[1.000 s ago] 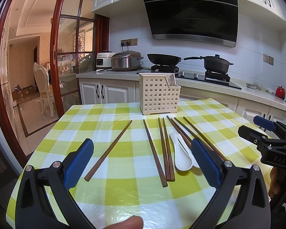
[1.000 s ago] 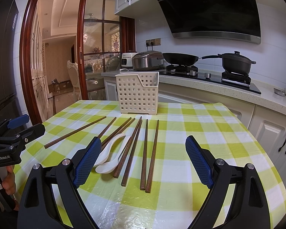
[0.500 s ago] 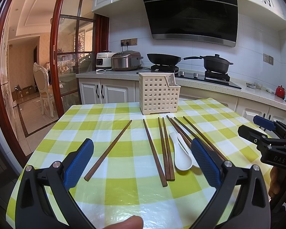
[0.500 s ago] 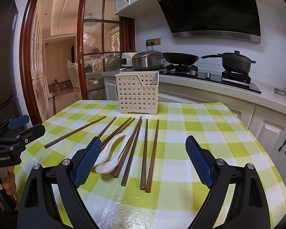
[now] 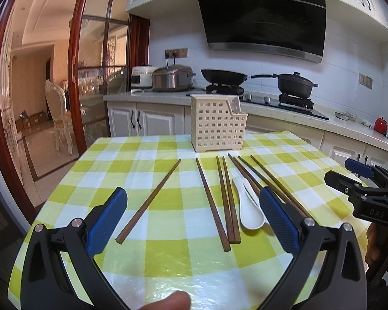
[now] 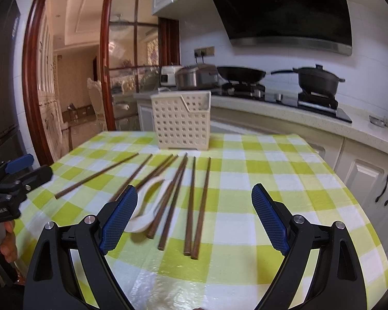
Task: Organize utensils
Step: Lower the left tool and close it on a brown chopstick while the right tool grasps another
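Note:
Several brown wooden chopsticks (image 5: pixel 212 204) lie spread on the green-checked tablecloth (image 5: pixel 168 253); they also show in the right wrist view (image 6: pixel 198 206). Two white ceramic spoons (image 5: pixel 248 206) lie among them, and in the right wrist view (image 6: pixel 147 214) partly behind my left finger. A cream perforated utensil holder (image 5: pixel 218 126) stands upright at the table's far side, also in the right wrist view (image 6: pixel 182 124). My left gripper (image 5: pixel 191 206) is open and empty above the near edge. My right gripper (image 6: pixel 194 201) is open and empty, also seen at the right in the left wrist view (image 5: pixel 362 180).
A kitchen counter (image 5: pixel 284 113) with a rice cooker (image 5: pixel 172 78), a wok (image 5: pixel 223 76) and a black pot (image 5: pixel 295 82) runs behind the table. A glass door with a red wooden frame (image 5: pixel 77 77) stands at the left. White cabinets (image 6: pixel 370 178) are close to the table's right side.
The right wrist view has shifted: my right gripper has moved slightly, and the table and holder now sit lower and a bit blurred. The left gripper and the utensils have not moved.

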Tool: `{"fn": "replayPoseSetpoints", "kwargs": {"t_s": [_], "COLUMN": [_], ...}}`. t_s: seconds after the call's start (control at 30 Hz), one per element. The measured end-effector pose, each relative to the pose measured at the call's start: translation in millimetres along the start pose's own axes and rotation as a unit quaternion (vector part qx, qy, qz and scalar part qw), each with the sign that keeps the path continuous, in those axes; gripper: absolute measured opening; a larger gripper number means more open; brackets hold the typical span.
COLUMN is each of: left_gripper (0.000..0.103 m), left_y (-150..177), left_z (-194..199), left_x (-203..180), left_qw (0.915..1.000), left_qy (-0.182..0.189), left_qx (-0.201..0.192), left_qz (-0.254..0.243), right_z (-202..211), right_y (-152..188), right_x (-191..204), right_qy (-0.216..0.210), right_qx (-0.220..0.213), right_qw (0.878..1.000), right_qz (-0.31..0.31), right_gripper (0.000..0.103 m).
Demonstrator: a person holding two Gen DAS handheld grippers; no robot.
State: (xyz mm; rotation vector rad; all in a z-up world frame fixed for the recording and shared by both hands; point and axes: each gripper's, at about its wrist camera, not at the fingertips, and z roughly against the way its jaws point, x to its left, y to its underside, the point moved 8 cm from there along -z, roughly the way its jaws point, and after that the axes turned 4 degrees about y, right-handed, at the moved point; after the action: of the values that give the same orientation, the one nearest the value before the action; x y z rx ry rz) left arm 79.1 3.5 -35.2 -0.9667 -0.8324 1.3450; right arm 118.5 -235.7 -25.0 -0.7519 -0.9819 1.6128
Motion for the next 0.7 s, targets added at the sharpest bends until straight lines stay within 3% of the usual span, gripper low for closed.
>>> {"fn": "replayPoseSetpoints", "kwargs": {"t_s": [0.13, 0.23, 0.5, 0.53, 0.63, 0.7], "left_gripper": [0.099, 0.099, 0.098, 0.095, 0.071, 0.063], "left_y": [3, 5, -6, -7, -5, -3], "left_z": [-7, -15, -43, -48, -74, -90], "left_x": [8, 15, 44, 46, 55, 62], "left_qw": [0.9996, 0.9995, 0.9966, 0.9961, 0.9922, 0.9889], "left_qy": [0.018, 0.011, 0.012, 0.012, 0.026, 0.031], "left_qx": [0.009, 0.029, 0.079, 0.085, 0.122, 0.145], "left_qz": [0.020, 0.010, 0.020, 0.019, 0.010, 0.009], "right_z": [-25, -41, -85, -93, -116, -128], "right_y": [13, 17, -1, -1, 2, 4], "right_x": [-8, -15, -33, -34, -34, -33], "right_qy": [-0.008, -0.020, -0.034, -0.031, -0.031, -0.031], "right_qx": [0.066, 0.105, 0.148, 0.156, 0.184, 0.197], "right_qw": [0.998, 0.994, 0.987, 0.986, 0.981, 0.979], "right_qz": [-0.010, -0.022, -0.046, -0.046, -0.046, -0.045], "right_gripper": [0.084, 0.084, 0.082, 0.080, 0.075, 0.069]}}
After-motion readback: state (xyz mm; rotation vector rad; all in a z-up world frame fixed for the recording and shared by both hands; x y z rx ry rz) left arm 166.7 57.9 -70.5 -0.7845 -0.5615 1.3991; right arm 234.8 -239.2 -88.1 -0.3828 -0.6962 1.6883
